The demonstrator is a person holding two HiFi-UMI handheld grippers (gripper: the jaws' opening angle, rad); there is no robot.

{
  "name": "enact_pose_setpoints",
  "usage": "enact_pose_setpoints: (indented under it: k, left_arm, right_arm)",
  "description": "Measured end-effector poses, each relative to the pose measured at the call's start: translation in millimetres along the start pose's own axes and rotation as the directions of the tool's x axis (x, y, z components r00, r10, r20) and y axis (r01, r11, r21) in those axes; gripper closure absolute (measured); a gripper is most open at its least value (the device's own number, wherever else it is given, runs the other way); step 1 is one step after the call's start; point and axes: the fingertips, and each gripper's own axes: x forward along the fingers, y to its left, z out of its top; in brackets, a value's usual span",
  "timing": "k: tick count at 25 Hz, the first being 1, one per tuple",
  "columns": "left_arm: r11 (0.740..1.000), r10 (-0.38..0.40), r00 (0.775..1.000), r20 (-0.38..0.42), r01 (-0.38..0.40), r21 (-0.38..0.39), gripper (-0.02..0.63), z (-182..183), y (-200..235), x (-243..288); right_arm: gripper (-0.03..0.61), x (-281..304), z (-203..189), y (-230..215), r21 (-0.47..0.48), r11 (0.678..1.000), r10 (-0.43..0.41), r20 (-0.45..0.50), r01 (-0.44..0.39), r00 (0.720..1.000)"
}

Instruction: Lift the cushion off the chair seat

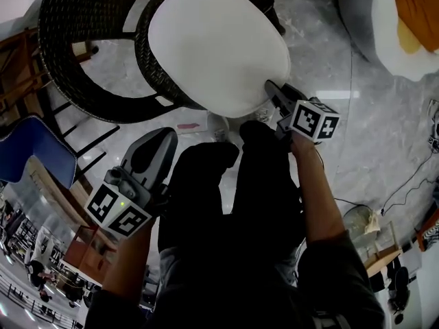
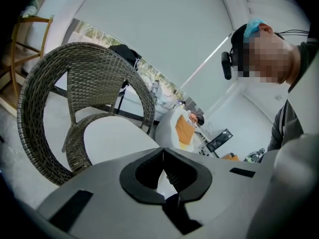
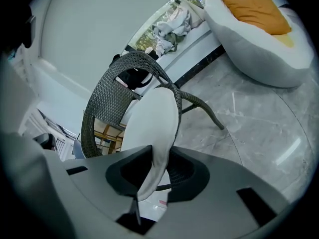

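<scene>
Head view: the white cushion (image 1: 216, 43) lies on the seat of the wicker chair (image 1: 75, 60). The right gripper (image 1: 269, 86) is at its near edge; the left gripper (image 1: 159, 134) hangs apart from it.

Left gripper view: the left gripper (image 2: 163, 151) has its jaws pressed together, empty; the cushion (image 2: 114, 138) lies ahead.

Right gripper view: the right gripper (image 3: 158, 159) pinches the edge of the cushion (image 3: 154, 123).

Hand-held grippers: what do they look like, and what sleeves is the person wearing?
The left hand-held gripper and right hand-held gripper are grey moulded shells with black jaw linings. Each carries a white cube with black square markers. The sleeves are dark grey.
</scene>
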Motion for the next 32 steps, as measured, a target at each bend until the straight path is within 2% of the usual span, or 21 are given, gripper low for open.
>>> enact_pose_setpoints:
  k: [6, 15, 24, 32]
  left_arm:
    - [1.0, -0.008, 1.0, 0.028, 0.008, 0.006, 0.601, 22.8, -18.4, -14.8]
    - [1.0, -0.016, 0.993, 0.116, 0.013, 0.027, 0.601, 75.5, -58.8, -57.4]
    - [0.998, -0.04, 0.977, 0.208, 0.029, 0.057, 0.601, 121.9, -90.8, -103.3]
    - [0.994, -0.063, 0.961, 0.27, 0.037, 0.099, 0.601, 164.2, -130.4, -156.1]
  right_arm:
    - [0.52, -16.3, 18.8, 32.3, -0.041, 0.999, 0.016, 0.022, -0.015, 1.0]
    - [0.534, -58.8, 64.4, 113.9, -0.14, 0.989, 0.063, 0.051, -0.055, 0.997]
    - [0.54, -95.2, 99.4, 196.2, -0.242, 0.966, 0.104, 0.068, -0.085, 0.992]
    - [0.541, -148.7, 128.8, 275.2, -0.275, 0.955, 0.148, 0.114, -0.112, 0.982]
